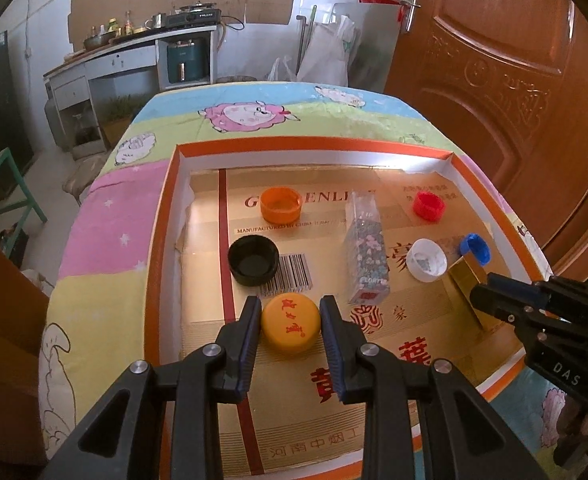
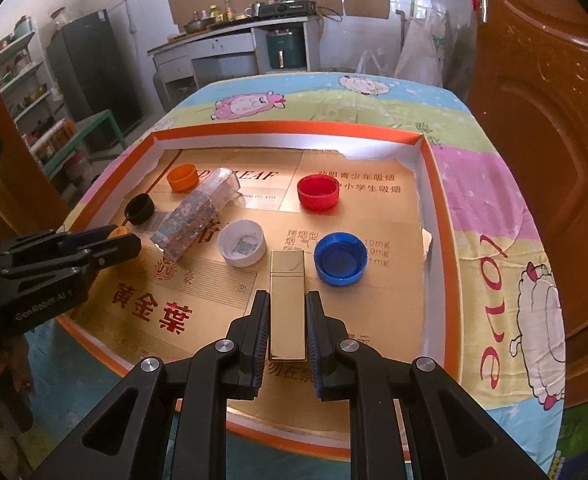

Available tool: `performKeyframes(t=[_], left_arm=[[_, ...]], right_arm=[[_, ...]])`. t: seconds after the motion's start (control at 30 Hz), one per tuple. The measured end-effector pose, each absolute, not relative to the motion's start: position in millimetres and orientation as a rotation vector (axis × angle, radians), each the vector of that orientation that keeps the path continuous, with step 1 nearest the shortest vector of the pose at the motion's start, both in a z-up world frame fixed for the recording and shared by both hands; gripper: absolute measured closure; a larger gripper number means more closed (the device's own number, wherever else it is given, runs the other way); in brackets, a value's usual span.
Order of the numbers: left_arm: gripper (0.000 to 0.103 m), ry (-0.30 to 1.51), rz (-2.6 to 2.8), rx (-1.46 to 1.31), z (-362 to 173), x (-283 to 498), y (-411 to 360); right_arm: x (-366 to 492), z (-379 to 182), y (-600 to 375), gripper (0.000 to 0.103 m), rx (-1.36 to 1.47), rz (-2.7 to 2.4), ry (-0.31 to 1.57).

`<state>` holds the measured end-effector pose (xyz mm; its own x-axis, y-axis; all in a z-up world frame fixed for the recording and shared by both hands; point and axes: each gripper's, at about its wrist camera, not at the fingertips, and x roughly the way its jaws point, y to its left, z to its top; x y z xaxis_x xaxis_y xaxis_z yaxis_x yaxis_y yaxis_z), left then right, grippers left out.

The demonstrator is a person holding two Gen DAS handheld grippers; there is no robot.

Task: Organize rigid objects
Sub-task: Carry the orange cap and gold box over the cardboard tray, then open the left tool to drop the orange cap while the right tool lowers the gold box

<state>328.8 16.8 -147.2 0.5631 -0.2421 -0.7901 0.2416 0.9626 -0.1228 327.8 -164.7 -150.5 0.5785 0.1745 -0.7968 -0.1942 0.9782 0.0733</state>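
In the left wrist view my left gripper (image 1: 291, 305) has its fingers on both sides of a yellow cap (image 1: 290, 323) with red characters, lying in an orange-rimmed tray (image 1: 162, 216). In the right wrist view my right gripper (image 2: 287, 300) is closed around a gold rectangular box (image 2: 287, 300) lying flat on the tray floor. Other pieces in the tray: an orange cap (image 1: 281, 203), a black cap (image 1: 253, 260), a patterned clear box (image 1: 366, 252), a white cap (image 1: 427, 260), a blue cap (image 2: 340, 258) and a red cap (image 2: 318, 192).
The tray sits on a table with a cartoon sheep cloth (image 1: 246, 114). A brown door (image 1: 506, 64) stands to the right. A kitchen counter (image 1: 134, 52) and a green stool (image 1: 10, 188) are beyond the table.
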Motion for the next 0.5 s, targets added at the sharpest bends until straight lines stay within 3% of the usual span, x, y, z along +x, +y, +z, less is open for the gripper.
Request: performKeyframes(t=[0.3, 0.5], left_arm=[[0.072, 0.919, -0.277, 0.049, -150.6, 329.8, 10.9], [0.066, 0.897, -0.273, 0.041, -145.1, 326.5, 12.1]], right_arm=[[327.0, -154.0, -163.0, 0.083, -0.036, 0.207, 0.930], [322.9, -149.8, -165.2, 0.075, -0.023, 0.208, 0.914]])
